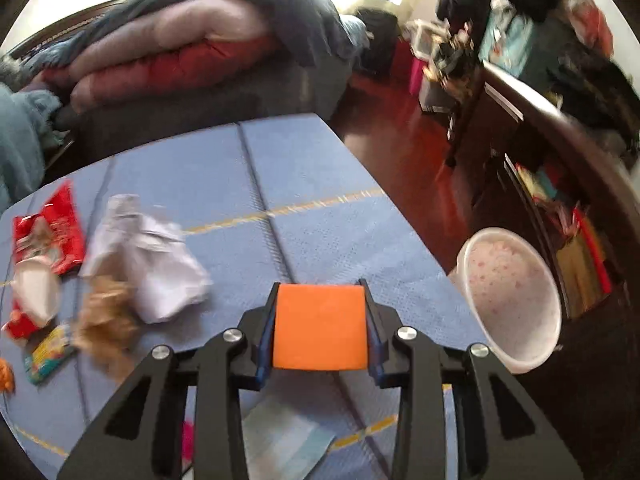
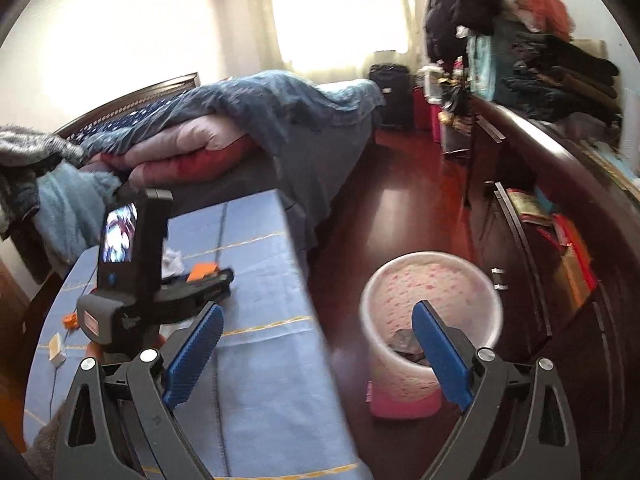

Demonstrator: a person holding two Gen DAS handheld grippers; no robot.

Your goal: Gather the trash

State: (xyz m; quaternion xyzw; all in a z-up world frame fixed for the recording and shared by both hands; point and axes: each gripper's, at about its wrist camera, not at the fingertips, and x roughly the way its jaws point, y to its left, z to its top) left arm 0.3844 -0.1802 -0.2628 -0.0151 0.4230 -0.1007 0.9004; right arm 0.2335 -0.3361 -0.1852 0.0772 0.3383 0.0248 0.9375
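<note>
My left gripper [image 1: 320,326] is shut on an orange block [image 1: 320,326] above the blue mat [image 1: 328,232]. It also shows in the right wrist view [image 2: 200,276], still holding the orange block [image 2: 202,270]. The white pink-speckled trash bin [image 1: 512,292] stands on the floor to its right. Trash lies on the mat at the left: crumpled white paper [image 1: 148,256], a red wrapper [image 1: 52,232], a brown crumpled piece [image 1: 106,316] and a small colourful packet [image 1: 48,354]. My right gripper [image 2: 316,340] is open and empty, above the bin [image 2: 432,312], which holds a dark piece [image 2: 406,342].
A bed [image 2: 240,140] piled with blankets stands behind the mat. A dark wooden dresser [image 2: 560,220] with stacked clothes runs along the right. The floor [image 2: 400,208] is red-brown wood. A pale blue sheet [image 1: 284,440] lies under my left gripper. A pink flat thing [image 2: 400,404] sits at the bin's base.
</note>
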